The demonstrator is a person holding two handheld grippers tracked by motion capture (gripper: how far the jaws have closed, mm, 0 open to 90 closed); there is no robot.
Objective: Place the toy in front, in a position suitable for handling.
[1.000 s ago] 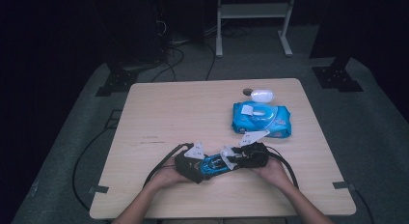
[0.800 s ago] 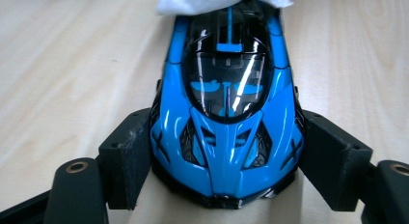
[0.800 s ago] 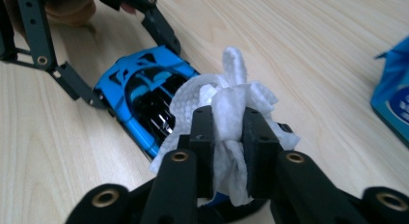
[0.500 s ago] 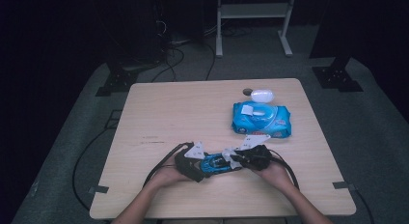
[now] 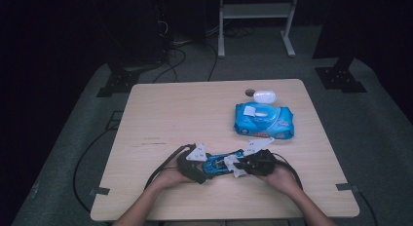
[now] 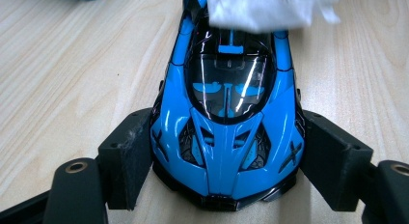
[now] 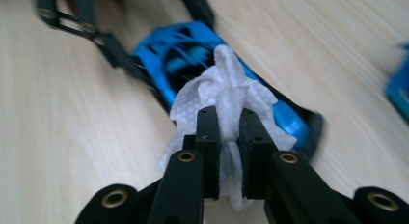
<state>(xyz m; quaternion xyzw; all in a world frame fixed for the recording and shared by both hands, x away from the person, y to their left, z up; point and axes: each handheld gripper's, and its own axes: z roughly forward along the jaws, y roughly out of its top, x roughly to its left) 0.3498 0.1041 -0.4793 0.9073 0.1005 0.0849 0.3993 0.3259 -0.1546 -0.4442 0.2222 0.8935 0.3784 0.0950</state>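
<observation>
The left tool (image 6: pixel 226 161) has its two jaws pressed against the flanks of a blue toy sports car (image 6: pixel 226 132), one on each side of its nose, so the car is clamped at the front. In the left gripper view the nose points toward the camera and the car's long axis runs straight away up the frame. Its tail is hidden there under a white wet wipe (image 6: pixel 260 9).

The right tool (image 7: pixel 226 137) has its jaws closed on a bunched fold of that wipe (image 7: pixel 226 96), which lies against the car's (image 7: pixel 193 57) roof and rear. The car is blurred in this view, and its detail is hard to make out.

In the high view the car (image 5: pixel 219 163) lies near the front edge of the counter (image 5: pixel 185 114), long axis left to right, between the left tool (image 5: pixel 195 166) and the right tool (image 5: pixel 248 165), each held in one hand.

Farther back sits one blue pack of wet wipes (image 5: pixel 264 120), with one white oval object (image 5: pixel 264 96) just behind it and one small dark round thing (image 5: pixel 250 92) beside that; what these two are cannot be told. There is one car, one loose wipe and two tools.
</observation>
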